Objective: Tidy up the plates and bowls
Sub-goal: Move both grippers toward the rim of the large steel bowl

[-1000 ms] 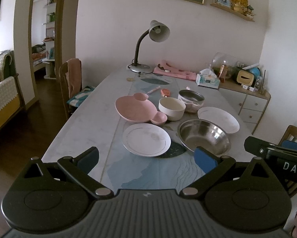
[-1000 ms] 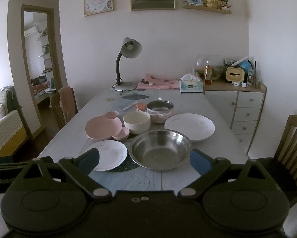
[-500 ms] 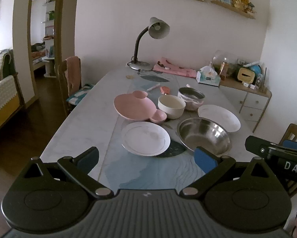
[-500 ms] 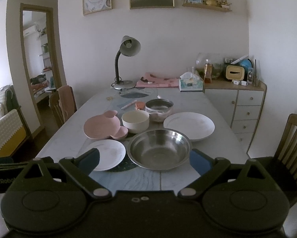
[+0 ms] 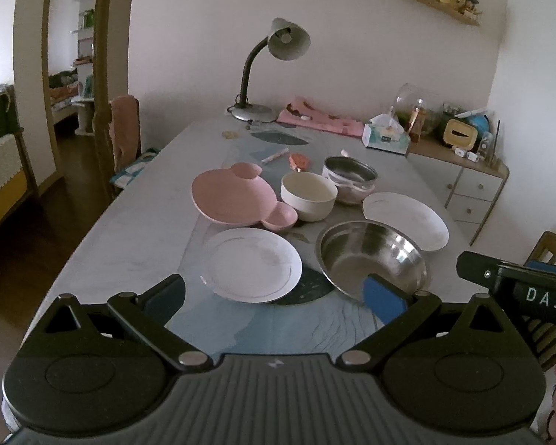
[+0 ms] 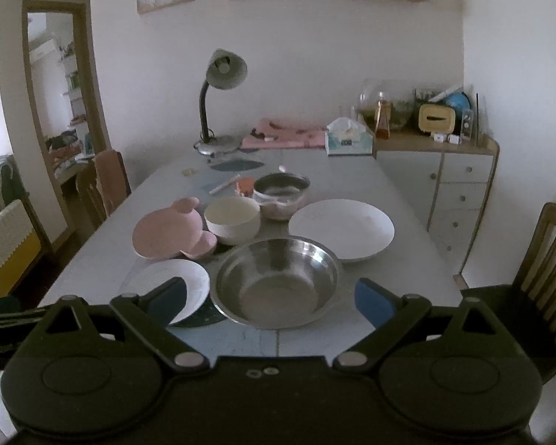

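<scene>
On the long table stand a small white plate (image 5: 252,269) (image 6: 174,278), a large steel bowl (image 5: 370,256) (image 6: 276,280), a large white plate (image 5: 405,218) (image 6: 341,228), a cream bowl (image 5: 308,194) (image 6: 233,218), a small steel bowl (image 5: 349,178) (image 6: 281,193) and a pink bear-shaped plate (image 5: 233,196) (image 6: 170,231). My left gripper (image 5: 274,296) is open and empty, above the near table end in front of the small white plate. My right gripper (image 6: 270,296) is open and empty, in front of the large steel bowl; its body shows in the left wrist view (image 5: 519,289).
A desk lamp (image 6: 220,100), a pink cloth (image 6: 283,137) and a tissue box (image 6: 348,141) stand at the table's far end. A sideboard (image 6: 459,181) is at the right, with a wooden chair (image 6: 530,278) near it. Another chair (image 5: 120,141) stands left of the table.
Both grippers have moved forward toward the dishes and tilted down a little. Both stay open and empty. The dishes have not moved.
</scene>
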The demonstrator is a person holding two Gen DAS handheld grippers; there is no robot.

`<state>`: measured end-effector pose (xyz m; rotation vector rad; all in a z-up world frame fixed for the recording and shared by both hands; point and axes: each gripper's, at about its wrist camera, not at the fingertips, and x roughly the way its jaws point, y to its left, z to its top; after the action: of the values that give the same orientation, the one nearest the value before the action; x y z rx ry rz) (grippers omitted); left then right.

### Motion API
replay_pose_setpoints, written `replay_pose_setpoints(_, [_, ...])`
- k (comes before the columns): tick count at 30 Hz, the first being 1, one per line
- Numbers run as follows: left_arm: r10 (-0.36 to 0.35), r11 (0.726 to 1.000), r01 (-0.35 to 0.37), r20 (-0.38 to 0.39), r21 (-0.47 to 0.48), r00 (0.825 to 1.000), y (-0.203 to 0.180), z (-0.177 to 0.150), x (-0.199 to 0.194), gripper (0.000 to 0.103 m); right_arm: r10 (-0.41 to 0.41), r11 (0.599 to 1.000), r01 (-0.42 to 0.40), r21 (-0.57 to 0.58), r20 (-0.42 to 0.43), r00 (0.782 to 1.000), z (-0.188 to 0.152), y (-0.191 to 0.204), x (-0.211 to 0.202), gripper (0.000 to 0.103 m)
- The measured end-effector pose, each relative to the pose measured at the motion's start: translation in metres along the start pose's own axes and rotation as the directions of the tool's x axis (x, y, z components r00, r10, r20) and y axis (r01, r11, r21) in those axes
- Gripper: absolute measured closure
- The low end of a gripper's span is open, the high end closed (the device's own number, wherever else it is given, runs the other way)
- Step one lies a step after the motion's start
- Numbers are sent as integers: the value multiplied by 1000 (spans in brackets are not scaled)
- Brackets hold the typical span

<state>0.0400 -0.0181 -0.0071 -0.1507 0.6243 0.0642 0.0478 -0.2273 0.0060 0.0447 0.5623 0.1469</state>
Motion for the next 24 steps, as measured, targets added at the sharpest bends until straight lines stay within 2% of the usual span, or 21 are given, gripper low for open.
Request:
replay_pose_setpoints(15, [53, 998, -54, -88, -14, 995, -34, 26, 84, 0, 14, 999, -20, -49, -121, 993, 18, -50, 74, 6])
replay_pose_setpoints(24, [93, 995, -99, -190, -25, 977, -46, 27, 139, 1, 42, 995, -59, -82, -195, 980, 27, -75, 122, 18])
